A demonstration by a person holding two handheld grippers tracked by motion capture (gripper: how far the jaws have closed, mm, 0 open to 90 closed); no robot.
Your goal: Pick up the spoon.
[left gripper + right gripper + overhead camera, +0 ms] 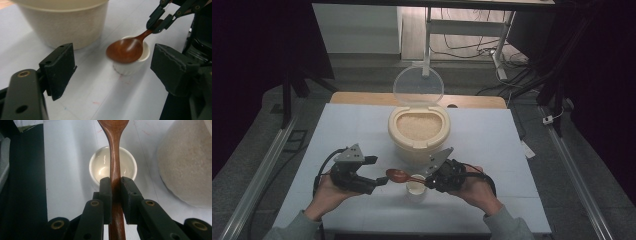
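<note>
- Two claws low over the white surface [362, 130], each held in a person's hand.
- Left claw [379, 182]: jaws spread wide, nothing between them, no contact with anything. Points toward the spoon bowl, just beside it.
- Wooden spoon [398, 175]: off the surface, roughly level, its bowl toward the left claw and hanging over the cup's rim in the left gripper view.
- Small white cup [416, 190]: upright on the surface, under the spoon handle, between the two claws and in front of the big tub.
- Right claw [428, 181]: clamped tight on the spoon handle, pads pressing both sides of it in the right gripper view.
- Cream tub [418, 135]: behind the cup, filled with rice, clear lid [418, 86] standing up open at the back.
</note>
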